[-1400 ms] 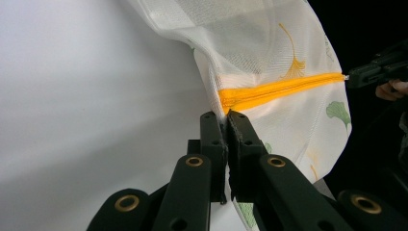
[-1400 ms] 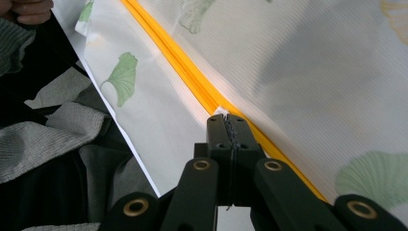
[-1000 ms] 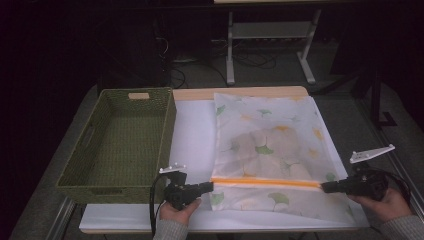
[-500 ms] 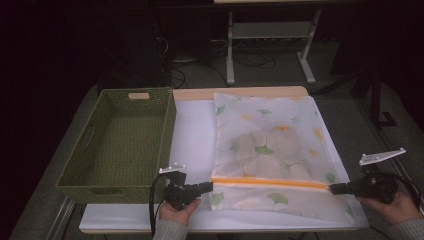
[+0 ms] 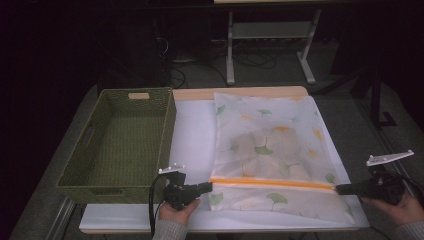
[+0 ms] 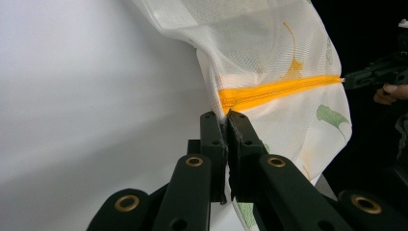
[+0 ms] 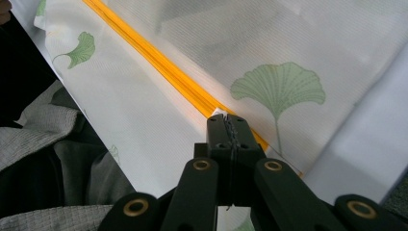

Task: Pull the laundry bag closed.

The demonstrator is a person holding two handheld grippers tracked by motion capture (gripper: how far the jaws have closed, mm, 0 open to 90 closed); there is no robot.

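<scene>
A white mesh bag [image 5: 270,135] printed with green and yellow leaves lies flat on a white sheet [image 5: 192,135]. An orange zipper [image 5: 270,183] runs across the bag near its front edge. My left gripper [image 5: 209,187] is shut on the bag's fabric at the zipper's left end [image 6: 227,118]. My right gripper [image 5: 338,189] is shut on the small white zipper pull [image 7: 219,111] at the right end, and it shows far off in the left gripper view [image 6: 347,81]. The zipper [image 7: 159,65] stretches straight between the two grippers.
A green woven basket [image 5: 112,187] stands empty left of the sheet, close to my left hand. Beyond the table's far edge the dark floor holds a white metal stand [image 5: 270,35] and cables. A grey sleeve [image 7: 43,130] lies below the bag's edge.
My right gripper has moved to the right along the zipper toward the bag's right edge. The left gripper has stayed in place, still pinching the bag.
</scene>
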